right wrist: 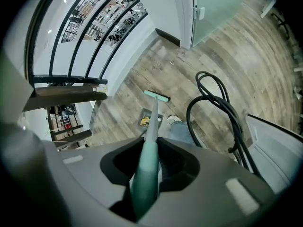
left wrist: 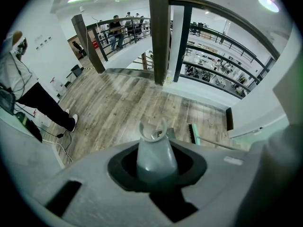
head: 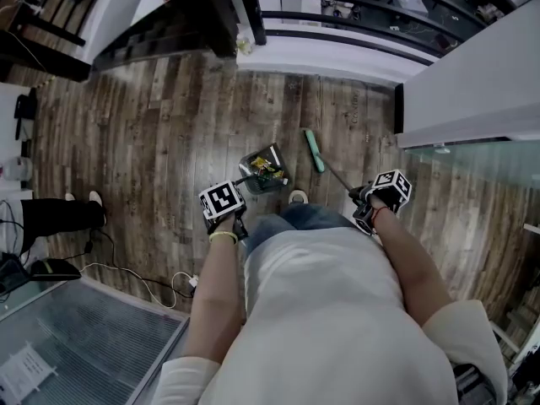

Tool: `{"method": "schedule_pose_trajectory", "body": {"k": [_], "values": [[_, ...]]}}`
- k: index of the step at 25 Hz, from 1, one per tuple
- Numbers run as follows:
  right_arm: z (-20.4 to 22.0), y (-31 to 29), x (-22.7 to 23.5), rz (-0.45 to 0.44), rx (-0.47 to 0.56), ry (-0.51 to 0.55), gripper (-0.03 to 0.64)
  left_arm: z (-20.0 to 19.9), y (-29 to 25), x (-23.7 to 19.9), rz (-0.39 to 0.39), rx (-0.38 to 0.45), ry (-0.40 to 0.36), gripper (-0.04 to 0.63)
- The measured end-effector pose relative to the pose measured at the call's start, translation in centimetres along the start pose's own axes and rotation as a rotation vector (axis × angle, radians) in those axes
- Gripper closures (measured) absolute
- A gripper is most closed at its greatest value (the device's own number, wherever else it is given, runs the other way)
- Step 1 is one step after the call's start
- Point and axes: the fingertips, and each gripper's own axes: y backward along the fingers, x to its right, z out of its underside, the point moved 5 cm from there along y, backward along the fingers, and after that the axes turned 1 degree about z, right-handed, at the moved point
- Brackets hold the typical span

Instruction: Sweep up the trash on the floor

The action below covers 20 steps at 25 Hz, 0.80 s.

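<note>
L tool (left wrist: 155, 167): dustpan (head: 275, 184), maybe trash (head: 262, 168); R tool (right wrist: 148, 167): broom (head: 315, 151).

No text, number or brand can be read. Only square coded markers are borne by the left cube (head: 222, 199) and right cube (head: 393, 184); the print on a sheet (head: 24, 369) is too small.

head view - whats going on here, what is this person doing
A person stands on a wooden floor, sweeping up. The left hand-held gripper is shut on a grey dustpan handle, and the dustpan, in front of their shoe, already holds some trash. The right hand-held gripper is shut on a teal broom handle. The broom head is just right of the dustpan, not touching it.
</note>
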Motion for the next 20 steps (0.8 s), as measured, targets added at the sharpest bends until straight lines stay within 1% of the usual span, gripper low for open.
{"method": "schedule_pose_trajectory", "body": {"k": [4,7,10,20], "values": [[-0.14,-0.07,-0.09,0.006,-0.004,0.030,0.520,-0.49,0.30,-0.47,-0.028,0.020,-0.018,0.508],[-0.09,-0.05,-0.15,0.005,-0.006,0.034,0.522,-0.15,-0.07,-0.32,-0.004,0.005,0.000,0.508],[-0.23,-0.12,-0.24,0.008,-0.006,0.038,0.522,-0.28,-0.05,-0.12,0.003,0.005,0.002,0.509],[-0.69,0.08,-0.43,0.021,-0.016,0.063,0.520,0.02,0.26,0.22,-0.003,0.002,0.000,0.508]]}}
